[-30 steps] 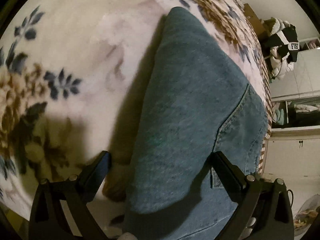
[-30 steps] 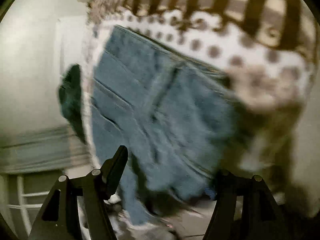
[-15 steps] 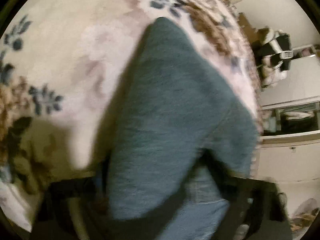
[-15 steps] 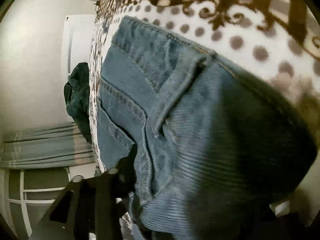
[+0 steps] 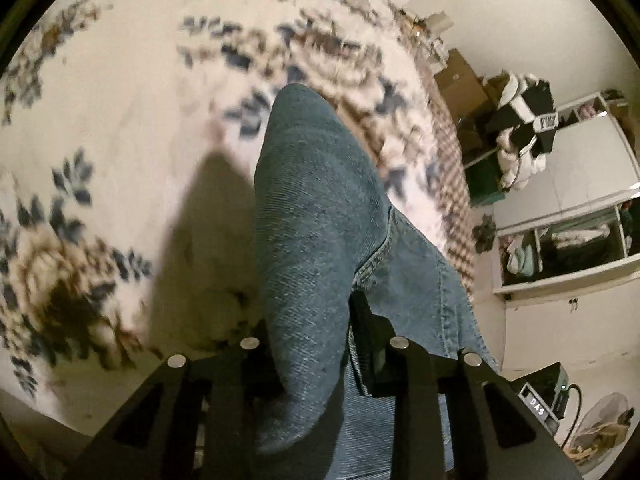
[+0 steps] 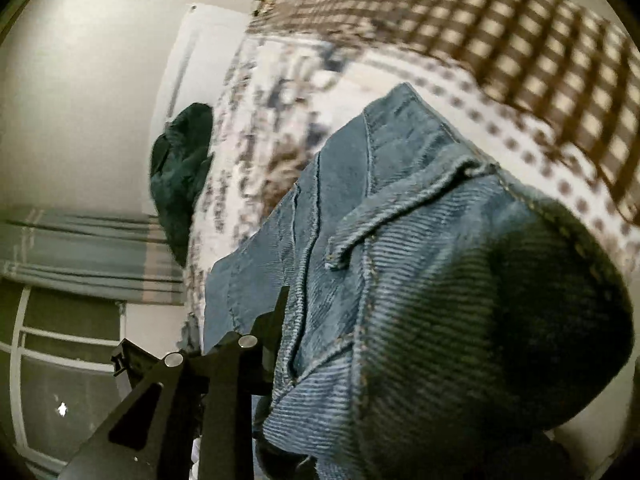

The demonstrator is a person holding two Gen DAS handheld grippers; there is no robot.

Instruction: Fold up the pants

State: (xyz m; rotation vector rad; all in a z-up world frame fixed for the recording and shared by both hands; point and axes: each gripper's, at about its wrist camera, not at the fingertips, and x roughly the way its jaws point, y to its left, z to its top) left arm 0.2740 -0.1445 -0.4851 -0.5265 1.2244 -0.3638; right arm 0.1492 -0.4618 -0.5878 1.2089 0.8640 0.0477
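The pants are blue denim jeans (image 5: 316,216), lying on a floral bedspread (image 5: 120,120). My left gripper (image 5: 310,320) is shut on a raised fold of the jeans, which hangs between its black fingers (image 5: 362,320) and lifts off the bed. In the right wrist view the jeans (image 6: 420,260) show their waistband, belt loop and seams close up. My right gripper (image 6: 320,320) is shut on the waist end; only its left finger (image 6: 276,320) shows, the other is hidden behind denim.
The bedspread has a brown checked border (image 6: 520,40). A dark green cloth (image 6: 184,168) lies at the bed's far edge by a window and curtain. White shelves (image 5: 568,240), hung clothes (image 5: 524,132) and cardboard boxes (image 5: 460,80) stand beyond the bed.
Both grippers were open around the jeans one second ago. They have closed on the denim and lifted it off the bedspread, bunching the cloth toward the cameras.
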